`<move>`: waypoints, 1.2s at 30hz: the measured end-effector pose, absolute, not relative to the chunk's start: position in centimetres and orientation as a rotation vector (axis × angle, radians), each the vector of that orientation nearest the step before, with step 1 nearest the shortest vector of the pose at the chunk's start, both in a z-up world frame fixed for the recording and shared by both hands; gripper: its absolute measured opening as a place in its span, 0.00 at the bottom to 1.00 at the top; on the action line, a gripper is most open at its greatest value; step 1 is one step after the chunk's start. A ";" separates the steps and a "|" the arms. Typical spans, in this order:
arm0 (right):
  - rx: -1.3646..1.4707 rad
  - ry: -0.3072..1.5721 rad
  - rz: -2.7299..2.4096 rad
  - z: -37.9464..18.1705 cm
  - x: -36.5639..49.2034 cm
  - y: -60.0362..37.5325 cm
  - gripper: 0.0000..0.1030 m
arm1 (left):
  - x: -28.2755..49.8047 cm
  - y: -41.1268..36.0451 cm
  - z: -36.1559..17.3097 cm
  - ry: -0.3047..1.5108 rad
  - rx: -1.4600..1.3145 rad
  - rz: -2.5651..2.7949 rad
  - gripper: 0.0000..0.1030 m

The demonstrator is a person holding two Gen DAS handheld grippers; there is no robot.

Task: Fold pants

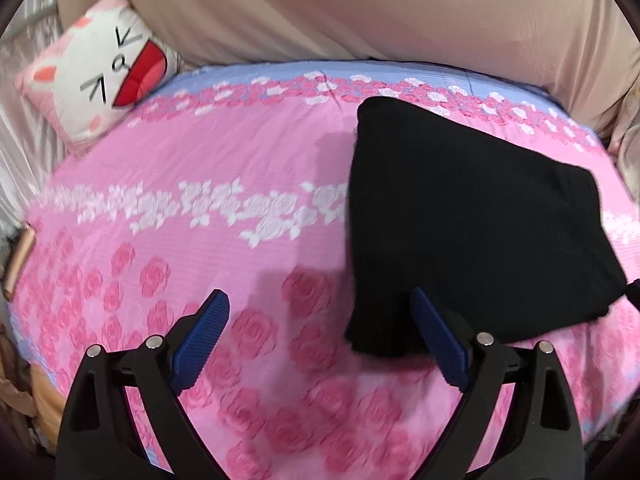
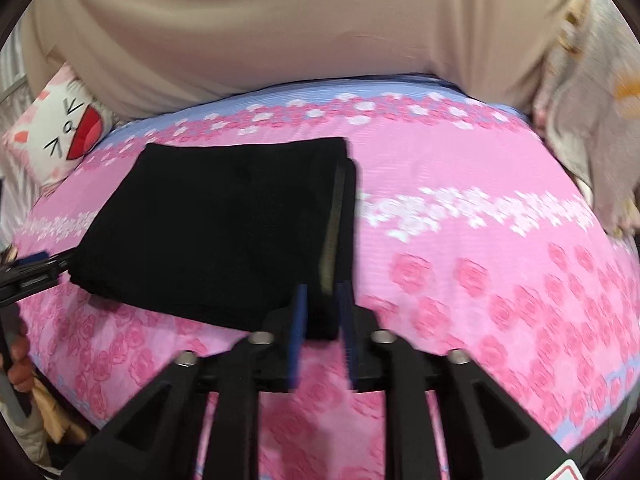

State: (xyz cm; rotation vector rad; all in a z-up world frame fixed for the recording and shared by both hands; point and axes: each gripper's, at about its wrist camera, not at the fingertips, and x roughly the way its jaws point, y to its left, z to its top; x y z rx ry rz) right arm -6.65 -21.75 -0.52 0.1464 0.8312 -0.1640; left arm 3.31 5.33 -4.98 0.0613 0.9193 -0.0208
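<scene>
The black pants point(image 1: 472, 216) lie folded into a compact rectangle on the pink rose-print bedspread point(image 1: 200, 272). My left gripper point(image 1: 320, 300) is open and empty, its jaws wide apart, with the right finger over the near left corner of the pants. In the right wrist view the pants point(image 2: 224, 224) lie left of centre. My right gripper point(image 2: 322, 292) is shut on the near right corner of the pants, at the edge with the waistband. The left gripper also shows at the left edge of the right wrist view point(image 2: 36, 268).
A white cat-face cushion point(image 1: 96, 80) lies at the bed's far left corner, also seen in the right wrist view point(image 2: 60, 128). A beige curtain point(image 1: 360, 12) hangs behind the bed. Patterned fabric point(image 2: 592, 120) hangs at the right. Clutter sits past the bed's left edge.
</scene>
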 end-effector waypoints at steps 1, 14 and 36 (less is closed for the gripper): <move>0.151 0.831 -0.171 -0.5 -6.9 -22.0 0.29 | 3.1 6.1 -5.0 0.934 0.030 -0.026 0.88; 0.379 0.898 -0.036 -4.0 -3.6 -23.2 0.65 | 7.2 3.7 -8.7 1.113 -0.252 -0.293 0.92; 0.205 0.711 -0.064 4.2 -4.8 -21.3 0.31 | 2.6 3.3 -0.6 0.794 0.029 -0.033 0.73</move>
